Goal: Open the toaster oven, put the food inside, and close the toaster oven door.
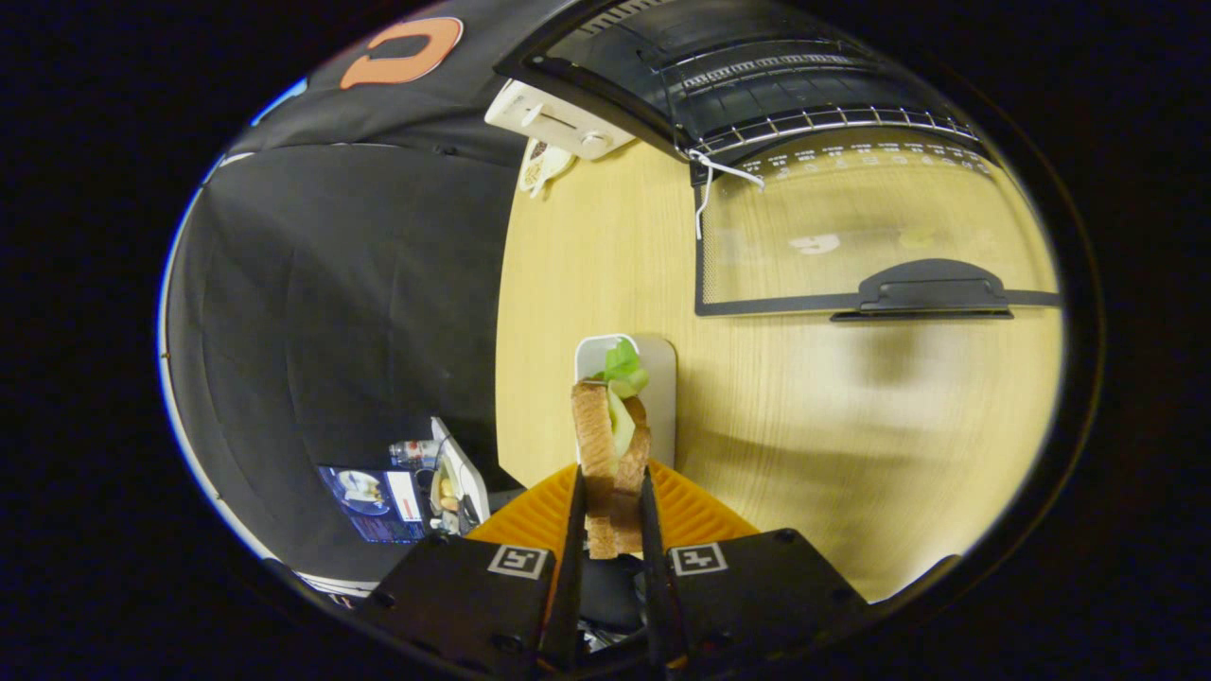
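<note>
So the sandwich (610,445) is the main thing here: two slices of crusty brown bread standing on edge with pale green lettuce and a lighter filling poking out the top. It sits right between the gripper's (610,530) two fingers, which are closed in tight against both bread faces, so it's properly pinched and held up off the table (851,426). That table is smooth light wood grain. Just beyond the sandwich lies a small white rectangular tray (658,378) with rounded corners. Further beyond the sandwich is the toaster oven (757,85), dark, with its glass door (851,236) dropped open flat, a black handle (932,288) on the near edge and a wire rack (833,121) showing inside.
</note>
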Motion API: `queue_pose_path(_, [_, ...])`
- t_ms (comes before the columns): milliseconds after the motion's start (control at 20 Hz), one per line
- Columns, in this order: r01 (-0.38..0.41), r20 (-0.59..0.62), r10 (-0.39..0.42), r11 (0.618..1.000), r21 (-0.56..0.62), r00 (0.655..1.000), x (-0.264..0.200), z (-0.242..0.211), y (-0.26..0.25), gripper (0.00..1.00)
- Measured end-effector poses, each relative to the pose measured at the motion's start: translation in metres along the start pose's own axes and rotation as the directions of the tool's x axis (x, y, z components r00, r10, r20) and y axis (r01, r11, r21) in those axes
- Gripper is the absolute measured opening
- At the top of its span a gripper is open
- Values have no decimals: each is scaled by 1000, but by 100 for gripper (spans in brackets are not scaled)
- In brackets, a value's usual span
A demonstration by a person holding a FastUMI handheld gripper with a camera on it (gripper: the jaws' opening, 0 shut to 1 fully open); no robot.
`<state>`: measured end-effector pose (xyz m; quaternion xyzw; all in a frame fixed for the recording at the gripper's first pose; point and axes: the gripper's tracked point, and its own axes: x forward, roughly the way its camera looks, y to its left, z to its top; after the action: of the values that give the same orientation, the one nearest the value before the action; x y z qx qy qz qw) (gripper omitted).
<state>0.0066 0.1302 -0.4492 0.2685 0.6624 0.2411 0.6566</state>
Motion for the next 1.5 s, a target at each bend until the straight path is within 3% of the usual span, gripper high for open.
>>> queue_pose_path(150, [-26,17,26,1000,1,1000,-18,-4,11,32])
queue_pose_path(300, [-101,71,98,994,46,993,-52,-1,30,32])
queue_pose_path(600, [-200,315,161,975,96,935,-131,46,30,31])
queue_pose_path(750, [-235,447,158,964,122,881,-159,78,13,31])
queue_pose_path(950, [-358,603,176,913,195,778,-174,122,-15,31])
queue_pose_path(1250, [-436,746,138,873,220,652,-159,177,-68,31])
queue_pose_path(1500, [-518,827,158,837,178,540,-143,227,-88,31])
